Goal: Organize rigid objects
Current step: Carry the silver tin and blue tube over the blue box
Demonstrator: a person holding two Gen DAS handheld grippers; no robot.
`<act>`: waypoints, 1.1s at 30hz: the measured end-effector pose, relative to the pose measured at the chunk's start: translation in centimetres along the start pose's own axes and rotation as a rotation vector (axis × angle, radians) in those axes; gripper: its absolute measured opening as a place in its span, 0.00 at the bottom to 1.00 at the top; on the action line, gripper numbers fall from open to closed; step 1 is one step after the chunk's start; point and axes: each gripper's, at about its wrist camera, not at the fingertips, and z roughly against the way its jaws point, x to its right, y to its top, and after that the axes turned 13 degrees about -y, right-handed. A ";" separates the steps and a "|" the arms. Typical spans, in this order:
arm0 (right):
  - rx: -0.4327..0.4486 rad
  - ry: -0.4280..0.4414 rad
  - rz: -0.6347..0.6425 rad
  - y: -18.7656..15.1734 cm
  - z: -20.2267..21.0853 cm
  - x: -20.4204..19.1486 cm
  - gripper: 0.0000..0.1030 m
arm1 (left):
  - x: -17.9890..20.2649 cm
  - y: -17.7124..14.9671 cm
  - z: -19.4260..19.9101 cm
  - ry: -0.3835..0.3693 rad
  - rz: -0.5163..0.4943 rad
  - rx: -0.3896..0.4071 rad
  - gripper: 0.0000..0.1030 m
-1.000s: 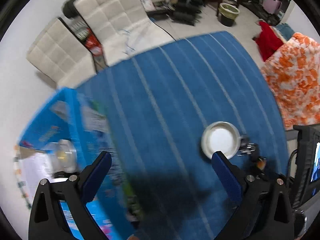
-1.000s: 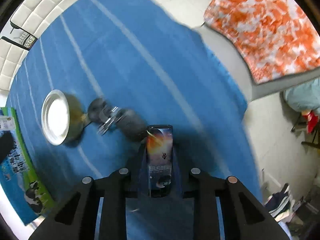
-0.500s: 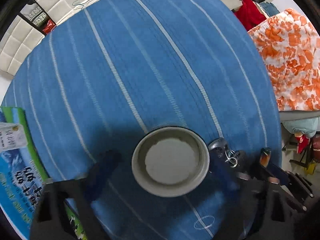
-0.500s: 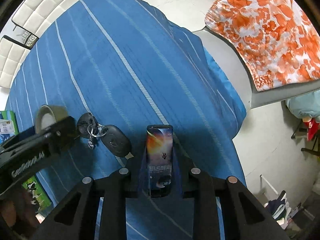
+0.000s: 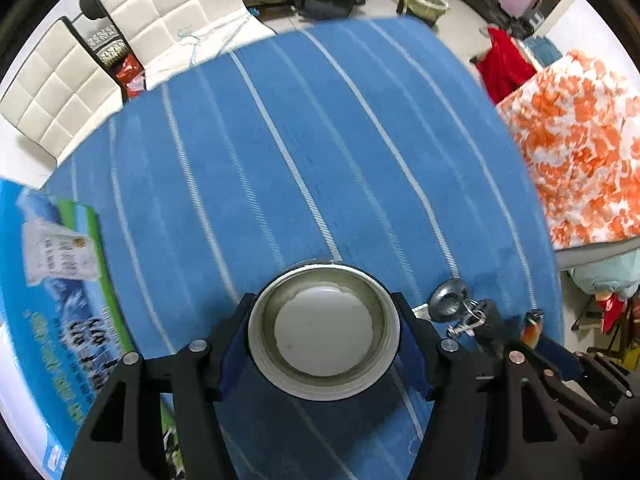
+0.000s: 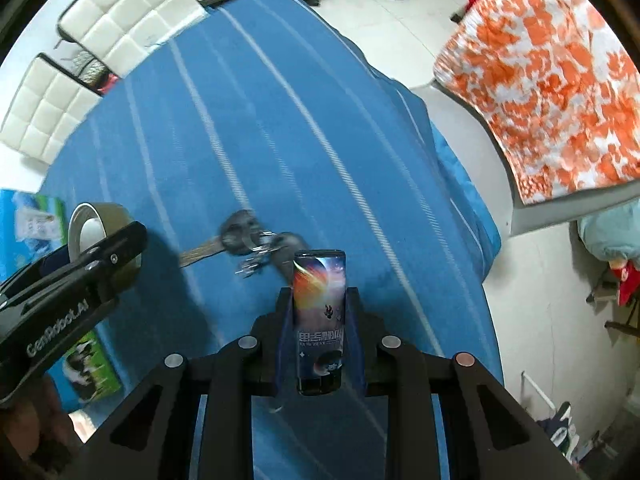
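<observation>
Fingers (image 5: 236,344) of the left gripper (image 5: 324,340) have just been closing and now sit against both sides of a roll of tape (image 5: 324,330), which stands on its flat end on the blue striped cloth (image 5: 280,140) covering the table; the right wrist view shows the same roll (image 6: 102,236) between those pads. Right gripper (image 6: 320,320) is clamped tight on a small lighter (image 6: 319,320) with a space print, held upright above the cloth. Bunch of keys (image 6: 256,244) lies on the cloth between the two grippers, just beside the tape; blurred in the right view. Printed blue-green carton (image 5: 60,300) lies at the table's left edge.
</observation>
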 end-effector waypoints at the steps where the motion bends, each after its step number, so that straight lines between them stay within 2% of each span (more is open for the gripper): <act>1: 0.011 0.009 0.007 -0.2 0.7 -0.2 0.26 | 0.0 -0.3 0.8 -0.006 0.002 0.017 0.61; 7: 0.089 0.091 0.036 -1.7 6.5 -1.9 0.26 | -0.8 -2.9 8.2 -0.046 0.009 0.148 0.61; 10: 0.149 0.141 0.077 -2.6 10.6 -4.0 0.26 | -2.2 -4.0 12.4 -0.052 0.013 0.219 0.61; 14: 0.226 0.183 0.158 -4.5 15.5 -8.0 0.26 | -4.7 -5.7 17.7 -0.032 0.027 0.304 0.61; 16: 0.256 0.199 0.198 -5.6 17.4 -10.2 0.26 | -6.6 -7.2 20.1 0.017 0.039 0.347 0.61; 24: 0.348 0.256 0.364 -10.8 23.2 -19.3 0.26 | -12.6 -12.7 25.1 0.108 0.162 0.430 0.61; 28: 0.385 0.261 0.406 -12.2 24.9 -21.8 0.26 | -14.3 -15.0 26.9 0.150 0.205 0.464 0.61; 33: 0.422 0.259 0.433 -12.9 26.4 -23.5 0.26 | -15.7 -16.7 28.4 0.169 0.241 0.504 0.61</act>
